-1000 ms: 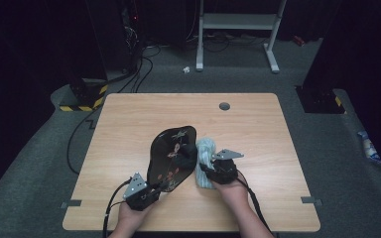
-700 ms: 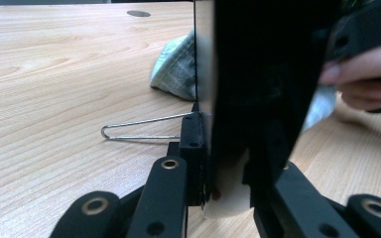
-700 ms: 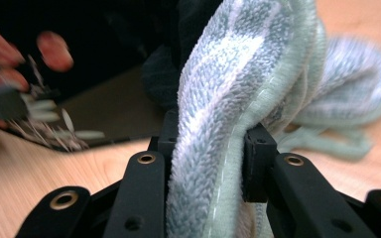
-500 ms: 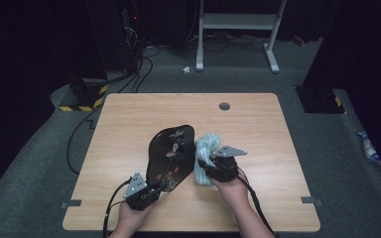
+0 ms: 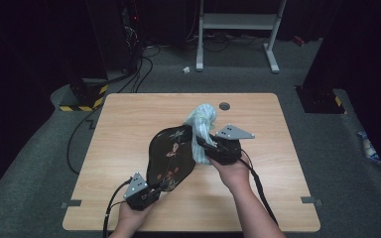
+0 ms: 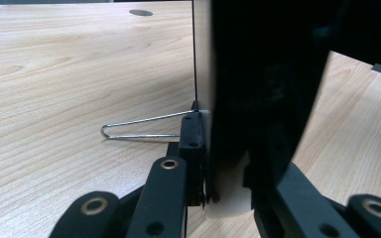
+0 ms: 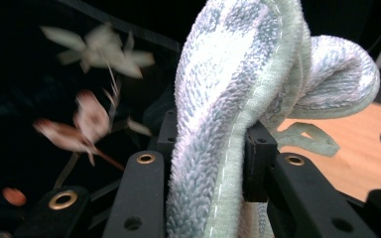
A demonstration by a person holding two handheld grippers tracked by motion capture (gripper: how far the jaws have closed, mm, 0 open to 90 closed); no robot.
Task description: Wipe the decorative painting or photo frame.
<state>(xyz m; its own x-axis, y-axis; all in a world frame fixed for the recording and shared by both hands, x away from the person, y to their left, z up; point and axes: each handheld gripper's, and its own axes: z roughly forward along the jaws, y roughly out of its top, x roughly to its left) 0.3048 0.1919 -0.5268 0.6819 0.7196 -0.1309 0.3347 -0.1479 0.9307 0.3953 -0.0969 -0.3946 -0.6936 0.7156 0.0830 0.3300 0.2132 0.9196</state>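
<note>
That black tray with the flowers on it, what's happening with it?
A person at a wooden table is working with a handheld gripper in each hand. The left gripper is clamped on the near edge of the tray and holds it tilted up off the table. The right gripper grips a pale green towel bunched against the tray's flowered face. It looks like the tray is being wiped.

High view overhead facing forward-down, both gripper views close-up along jaws, sharing black tray
</note>
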